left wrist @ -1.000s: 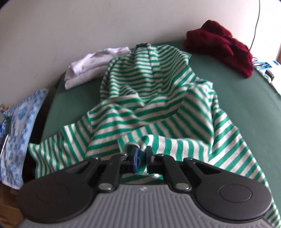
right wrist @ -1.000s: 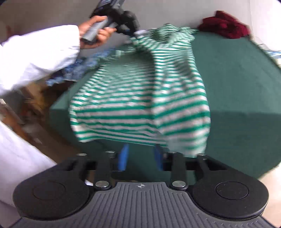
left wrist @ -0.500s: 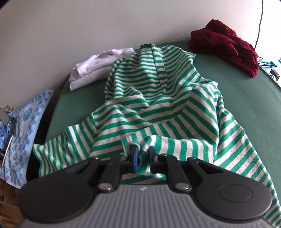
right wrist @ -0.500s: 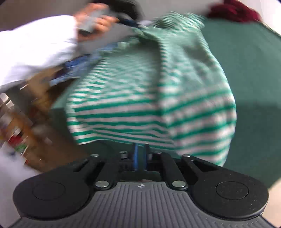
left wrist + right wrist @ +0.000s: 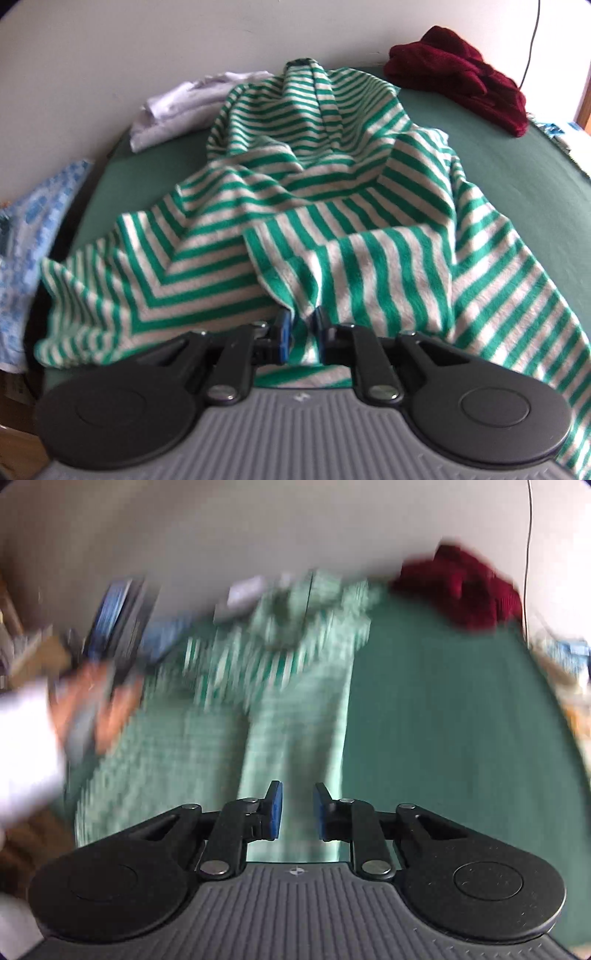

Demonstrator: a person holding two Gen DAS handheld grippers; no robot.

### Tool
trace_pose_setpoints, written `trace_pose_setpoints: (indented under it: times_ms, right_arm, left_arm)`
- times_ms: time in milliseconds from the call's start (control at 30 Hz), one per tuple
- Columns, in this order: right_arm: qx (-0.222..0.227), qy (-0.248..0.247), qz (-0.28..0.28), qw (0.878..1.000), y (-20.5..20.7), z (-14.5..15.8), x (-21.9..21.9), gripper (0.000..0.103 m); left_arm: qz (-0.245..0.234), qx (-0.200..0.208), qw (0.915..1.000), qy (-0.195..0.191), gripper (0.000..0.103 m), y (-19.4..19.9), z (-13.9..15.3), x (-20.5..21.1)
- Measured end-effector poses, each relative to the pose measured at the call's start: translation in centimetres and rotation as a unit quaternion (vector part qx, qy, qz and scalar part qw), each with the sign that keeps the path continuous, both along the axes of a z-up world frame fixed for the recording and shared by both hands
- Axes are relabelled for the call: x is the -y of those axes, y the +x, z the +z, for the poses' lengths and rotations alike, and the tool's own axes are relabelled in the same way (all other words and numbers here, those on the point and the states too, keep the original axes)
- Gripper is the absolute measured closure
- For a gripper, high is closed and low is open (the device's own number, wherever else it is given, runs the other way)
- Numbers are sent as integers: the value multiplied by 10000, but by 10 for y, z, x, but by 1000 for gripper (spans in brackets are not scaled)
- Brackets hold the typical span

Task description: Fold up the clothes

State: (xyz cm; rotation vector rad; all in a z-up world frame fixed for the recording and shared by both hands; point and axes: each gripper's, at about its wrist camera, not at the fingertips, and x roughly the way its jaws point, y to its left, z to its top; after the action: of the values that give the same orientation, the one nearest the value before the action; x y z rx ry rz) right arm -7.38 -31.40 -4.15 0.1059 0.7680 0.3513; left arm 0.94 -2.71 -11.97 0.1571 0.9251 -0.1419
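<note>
A green-and-white striped shirt (image 5: pixel 332 184) lies rumpled on the green table (image 5: pixel 517 192), with one fold doubled over towards me. My left gripper (image 5: pixel 301 328) is at the shirt's near edge, its blue pads pinching a bunch of the fabric. The right wrist view is badly blurred by motion. There the striped shirt (image 5: pixel 288 701) stretches away over the table, and my right gripper (image 5: pixel 297 808) hangs above its near end with the jaws apart and nothing between them. A hand (image 5: pixel 96 709) holds the left gripper (image 5: pixel 110 627) at the left of that view.
A dark red knitted garment (image 5: pixel 461 74) sits at the table's far right corner. A folded white garment (image 5: pixel 177 107) lies at the far left against the wall. A blue patterned cloth (image 5: pixel 33 229) hangs off to the left. A thin cable (image 5: pixel 530 40) runs down the wall.
The right gripper, shut half a second ago, has opened and swung up over the table. The left gripper has come down and forward, laying a fold of the shirt over itself.
</note>
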Motion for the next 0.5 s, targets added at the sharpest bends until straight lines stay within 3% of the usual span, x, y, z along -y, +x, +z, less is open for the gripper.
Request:
trace_pose_setpoints:
  times_ms: [33,100,167,267,333,367,400,433,500]
  right_arm:
    - [71,6,-74,9999,27,8,-2,76]
    - [213,17,-221,9995,81,23,-5,48]
    - [322,-18,-336,9989,134,30,-11,47]
    - [-63,-31,-389,9992,201,-8,-38,47]
    - [-413,-290,-366,9981,231,-36,-55,57]
    - [-535,-572,-338,9964,237,-45,-61,85]
    - [-500,-782,-379,9950,242,-50,-64,98]
    - [-319,-761,-469,9955,242,-48,-58,99]
    - [-142,-192,-764,9968,245,-38,-36,99]
  left_arm:
    - [-18,-18,10000,-77,89,-1,-2,-1]
    - [-56,-18,9999,-153,91,-2,-4,-1]
    - [-99,-17,9997,-201,91,-3,-6,-1]
    - [-88,-116,9990,-430,91,1,-5,-7]
    - [-47,-128,9986,-509,92,6,-6,-12]
    - [-2,-129,9984,-543,93,9,-6,-14]
    - [73,-112,9982,-586,93,14,-6,-16]
    - [148,-94,9979,-629,93,19,-6,-18]
    - [294,-46,9971,-706,94,28,-4,-21]
